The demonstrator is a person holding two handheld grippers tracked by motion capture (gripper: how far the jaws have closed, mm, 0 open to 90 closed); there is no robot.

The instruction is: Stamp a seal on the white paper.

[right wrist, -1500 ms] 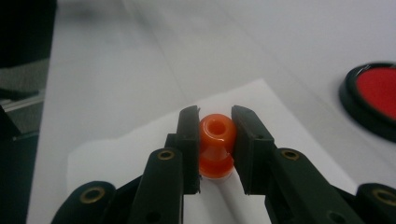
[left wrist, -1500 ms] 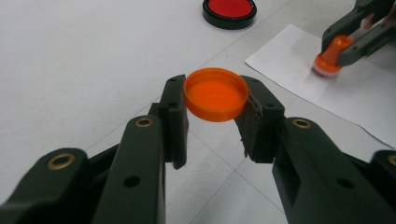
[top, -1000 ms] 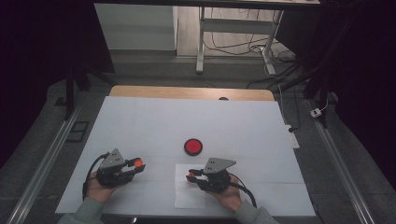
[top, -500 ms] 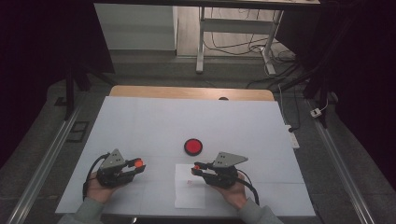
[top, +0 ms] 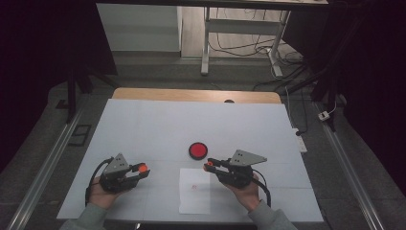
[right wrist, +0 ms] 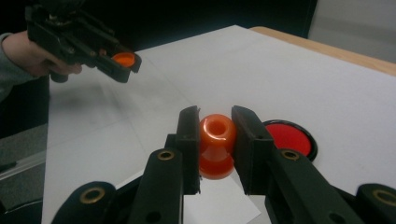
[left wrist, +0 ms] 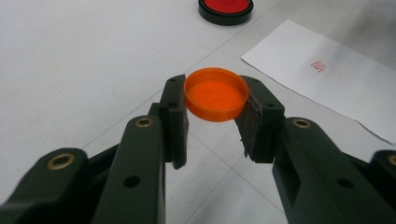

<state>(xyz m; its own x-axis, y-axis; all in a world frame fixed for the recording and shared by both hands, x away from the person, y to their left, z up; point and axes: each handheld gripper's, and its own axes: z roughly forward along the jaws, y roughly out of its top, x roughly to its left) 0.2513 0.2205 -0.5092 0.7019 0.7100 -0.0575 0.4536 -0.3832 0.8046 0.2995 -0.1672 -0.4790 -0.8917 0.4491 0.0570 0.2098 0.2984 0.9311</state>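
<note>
My left gripper [top: 141, 169] hovers over the table's front left, shut on a round orange cap [left wrist: 215, 93] held flat between its pads. My right gripper [top: 209, 166] is shut on an orange stamp [right wrist: 217, 140], gripped around its narrow waist and held above the table just right of a white paper sheet [top: 195, 196]. That sheet bears a small red stamp mark [left wrist: 319, 66]. A round red ink pad [top: 197, 150] in a black rim lies just beyond the stamp. In the right gripper view the left gripper [right wrist: 125, 64] with its cap [right wrist: 124, 59] is at upper left.
A white mat [top: 158, 124] covers the wooden table [top: 191, 95], whose far edge shows bare wood. A small dark dot [top: 229, 101] sits at that far edge. Metal rails [top: 45, 167] run along both sides.
My right gripper has lifted the stamp off the paper and moved it right and away from me, closer to the ink pad. The left gripper has stayed still.
</note>
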